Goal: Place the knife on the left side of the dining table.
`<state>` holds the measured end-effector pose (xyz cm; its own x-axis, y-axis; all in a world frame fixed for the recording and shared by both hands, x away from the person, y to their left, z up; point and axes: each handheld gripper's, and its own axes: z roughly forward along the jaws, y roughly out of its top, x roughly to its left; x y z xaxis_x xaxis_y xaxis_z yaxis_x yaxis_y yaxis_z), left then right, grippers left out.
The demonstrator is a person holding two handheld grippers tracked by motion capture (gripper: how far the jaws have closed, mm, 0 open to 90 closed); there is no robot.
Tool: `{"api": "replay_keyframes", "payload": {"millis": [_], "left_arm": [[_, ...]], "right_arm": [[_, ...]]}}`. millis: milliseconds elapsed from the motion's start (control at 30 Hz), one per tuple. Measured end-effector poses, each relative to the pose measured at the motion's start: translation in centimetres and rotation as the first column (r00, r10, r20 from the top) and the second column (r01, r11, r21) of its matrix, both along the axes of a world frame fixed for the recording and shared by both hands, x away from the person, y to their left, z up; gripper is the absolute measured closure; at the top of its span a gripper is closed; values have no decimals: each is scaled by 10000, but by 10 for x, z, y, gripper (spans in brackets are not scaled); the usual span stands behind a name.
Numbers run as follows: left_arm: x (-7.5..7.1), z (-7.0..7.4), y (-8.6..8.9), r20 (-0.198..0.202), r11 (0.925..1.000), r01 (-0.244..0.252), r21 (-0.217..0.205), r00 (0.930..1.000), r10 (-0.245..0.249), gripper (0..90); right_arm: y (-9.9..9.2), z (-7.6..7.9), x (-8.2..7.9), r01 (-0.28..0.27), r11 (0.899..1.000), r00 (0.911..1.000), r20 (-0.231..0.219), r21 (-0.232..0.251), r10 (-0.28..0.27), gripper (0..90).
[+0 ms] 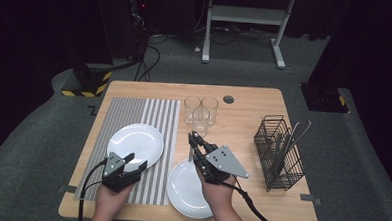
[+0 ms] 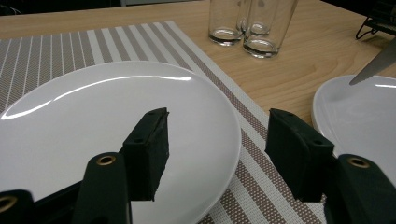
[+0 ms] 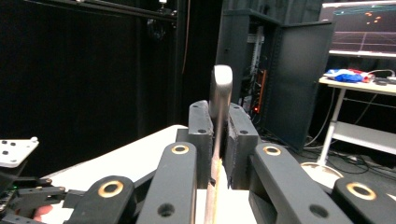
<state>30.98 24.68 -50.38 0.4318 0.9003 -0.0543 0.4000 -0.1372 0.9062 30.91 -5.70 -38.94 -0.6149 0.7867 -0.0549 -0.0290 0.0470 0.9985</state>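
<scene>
A: Knife (image 3: 219, 100) first: my right gripper (image 1: 196, 140) has it clenched between the jaws, the blade standing up between the two black pads in the right gripper view. From the high view it hangs over the far edge of the plate (image 1: 188, 190) that sits near the front edge of the tabletop (image 1: 249, 100), about the middle.

B: And the tip?

A: In the left gripper view the point of the blade shows above that same plate's rim. I cannot tell whether it touches.

B: What about your left side?

A: My left gripper (image 1: 135, 165) is released. Its jaws stand wide apart, one over the near edge of the second plate (image 1: 135, 143), the other over the striped mat (image 1: 156, 114). Nothing is pinched between them, and the pads do not press on the rim.

B: Where is that second plate?

A: On the mat, in the left half of the tabletop, toward the front. The two plates lie near each other but apart, with a strip of mat and wood between.

B: Anything else around?

A: Three glasses (image 1: 201, 112) cluster at the middle of the far edge, just beside the mat's far right corner. A wire rack (image 1: 278, 151) with cutlery stands at the right edge, well apart from both grippers.
</scene>
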Motion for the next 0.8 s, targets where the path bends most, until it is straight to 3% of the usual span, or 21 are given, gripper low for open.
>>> {"api": "replay_keyframes", "payload": {"millis": [800], "left_arm": [[-1,2,1,85,10000,13,-87,10000,-13,371]], "right_arm": [[39,-5,2,-953,9954,9950,-283,87,955,830]]}}
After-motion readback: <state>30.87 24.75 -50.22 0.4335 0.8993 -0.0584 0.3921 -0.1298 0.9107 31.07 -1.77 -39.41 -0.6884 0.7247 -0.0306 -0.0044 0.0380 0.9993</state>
